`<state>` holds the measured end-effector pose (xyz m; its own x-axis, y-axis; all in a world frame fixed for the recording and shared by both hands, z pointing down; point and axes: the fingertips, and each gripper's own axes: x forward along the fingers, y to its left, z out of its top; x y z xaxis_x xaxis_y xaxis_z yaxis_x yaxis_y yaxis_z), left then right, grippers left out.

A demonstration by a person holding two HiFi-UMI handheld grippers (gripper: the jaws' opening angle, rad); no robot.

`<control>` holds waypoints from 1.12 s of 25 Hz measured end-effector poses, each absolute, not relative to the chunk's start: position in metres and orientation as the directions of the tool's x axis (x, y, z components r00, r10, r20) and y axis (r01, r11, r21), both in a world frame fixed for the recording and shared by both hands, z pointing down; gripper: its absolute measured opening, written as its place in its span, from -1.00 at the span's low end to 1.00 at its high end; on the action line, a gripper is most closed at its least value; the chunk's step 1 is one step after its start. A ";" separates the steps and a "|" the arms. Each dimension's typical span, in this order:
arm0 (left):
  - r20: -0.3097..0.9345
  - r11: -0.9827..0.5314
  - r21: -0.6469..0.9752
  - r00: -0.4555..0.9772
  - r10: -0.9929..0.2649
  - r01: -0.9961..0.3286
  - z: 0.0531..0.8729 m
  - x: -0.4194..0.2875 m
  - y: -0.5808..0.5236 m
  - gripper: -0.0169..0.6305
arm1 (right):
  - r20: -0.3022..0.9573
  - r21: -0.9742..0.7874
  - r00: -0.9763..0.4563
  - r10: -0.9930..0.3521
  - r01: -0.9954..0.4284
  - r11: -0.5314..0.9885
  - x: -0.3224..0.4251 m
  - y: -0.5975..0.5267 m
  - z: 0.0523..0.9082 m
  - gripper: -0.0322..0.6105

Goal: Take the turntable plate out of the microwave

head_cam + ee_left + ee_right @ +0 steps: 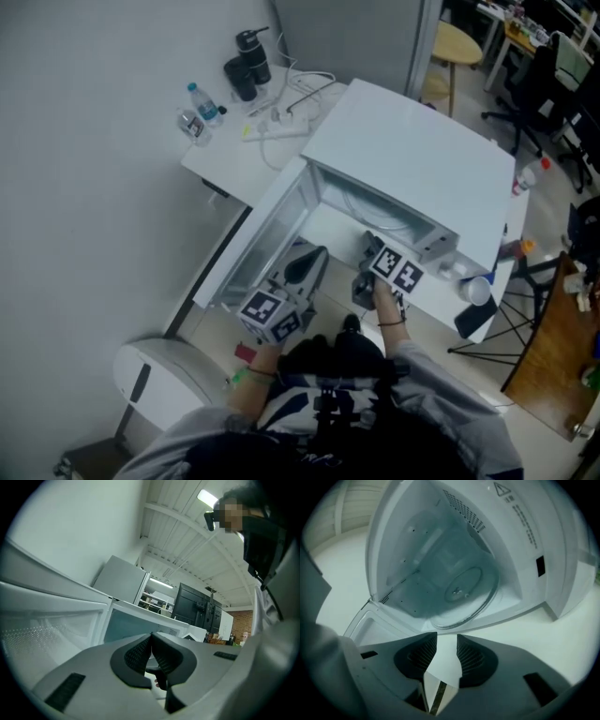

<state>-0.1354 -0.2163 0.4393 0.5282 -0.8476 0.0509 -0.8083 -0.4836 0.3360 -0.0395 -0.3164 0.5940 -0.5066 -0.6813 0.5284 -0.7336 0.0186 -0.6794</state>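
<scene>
Your left claw points about level toward the front of the microwave. Its jaws are pressed together and nothing is caught between them. The open door stands just to the left of this claw, and the mouth of the oven lies ahead of its tips.

Your right claw tilts down and forward, rolled to one side, so the oven looks slanted from it. Its jaws stand wide apart and hold nothing; only the white desk shows between them. Your right hand holds it in front of the oven opening, to the right of the left claw.

The turntable plate is inside the oven, straight ahead of the right claw and apart from its tips. It is a round disc of clear glass with a raised rim and a small hub at its middle. It lies flat on the oven floor, and its near edge reaches almost to the front sill. Neither claw touches it.

By count you have one plate, one microwave with its one door swung open, and two claws. Far beyond the left claw, at the back corner of the desk, stands one water bottle with a blue cap.
</scene>
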 end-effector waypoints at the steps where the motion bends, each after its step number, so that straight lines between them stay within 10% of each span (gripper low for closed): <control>1: 0.057 -0.479 0.336 0.525 -0.849 -0.811 0.441 -0.136 -0.217 -0.95 | 0.525 -0.694 -0.509 -0.682 -0.720 0.004 -0.040 -0.321 0.596 -0.46; 28: 0.115 -0.481 0.375 0.555 -0.824 -0.792 0.464 -0.135 -0.228 -0.95 | 0.435 -0.886 -0.417 -0.798 -0.358 -0.295 -0.028 -0.345 0.609 -0.73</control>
<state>-0.1353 -0.2280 0.4645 0.5550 -0.8239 0.1150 -0.7921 -0.4812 0.3755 -0.0276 -0.3454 0.6089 -0.4174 -0.7981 0.4345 -0.3579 -0.2952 -0.8859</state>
